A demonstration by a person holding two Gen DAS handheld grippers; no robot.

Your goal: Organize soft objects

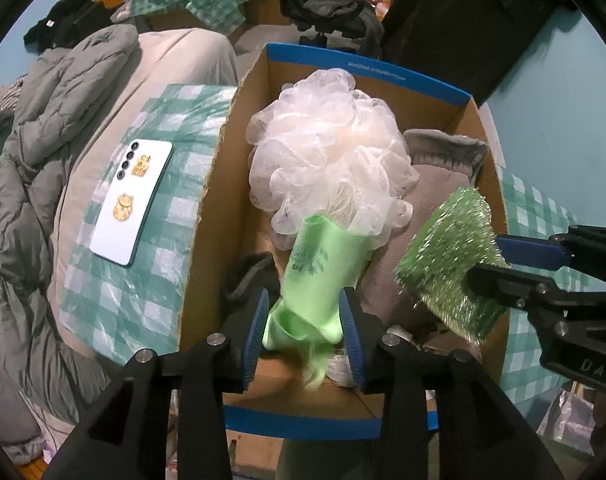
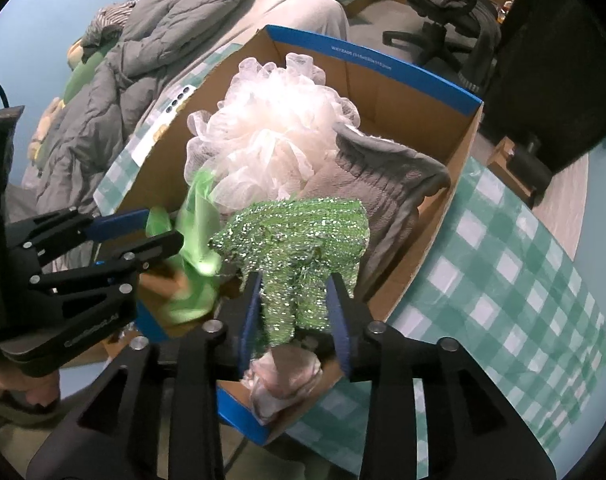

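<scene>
Over the near end of the cardboard box (image 1: 239, 184): left gripper (image 1: 305, 326), jaws spread, pale green cloth (image 1: 317, 268) loose between the pads, blurred, lower edge frayed. Right gripper (image 2: 293, 308), jaws likewise parted, glittery green scrubber (image 2: 299, 248) between them; pad contact unclear. Farther in: white mesh bath pouf (image 1: 327, 152), grey fleece cloth (image 2: 383, 184). Beyond the box wall, a phone (image 1: 133, 202) face down on checked sheet (image 1: 171, 216).
</scene>
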